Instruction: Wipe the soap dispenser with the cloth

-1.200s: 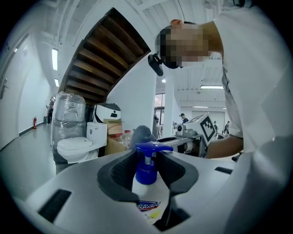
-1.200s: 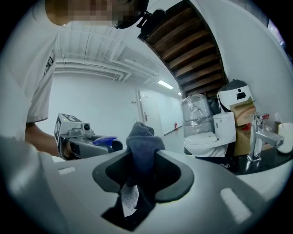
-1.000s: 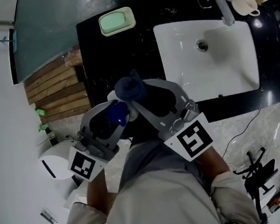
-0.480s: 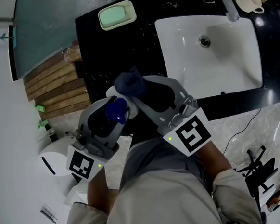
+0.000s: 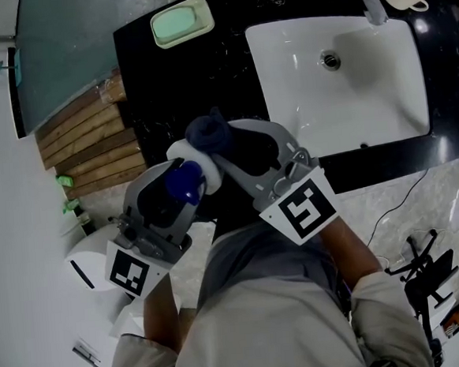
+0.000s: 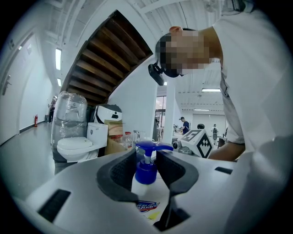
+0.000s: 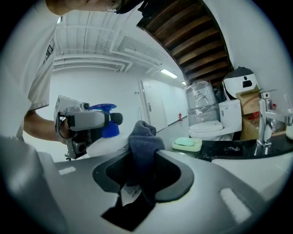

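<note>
Head view: we hold the soap dispenser [image 5: 184, 182] lifted before the counter [image 5: 151, 90], the cloth [image 5: 210, 137] just beside it. Left gripper view: the left gripper [image 6: 146, 163] clamps the soap dispenser (jaws spread wide); a hard stroke could twist it loose. Right gripper view: the right gripper [image 7: 143, 160] pinches the cloth tight; a snag could pull it out.

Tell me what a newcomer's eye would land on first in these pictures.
First, the white, blue-topped soap dispenser gripped in the left gripper at the centre of the head view. The dark blue cloth is bunched in the right gripper close beside it. Beyond them, the white sink set in a black counter fills the upper right, and a pale green soap bar sits near the counter's far left corner.
</note>
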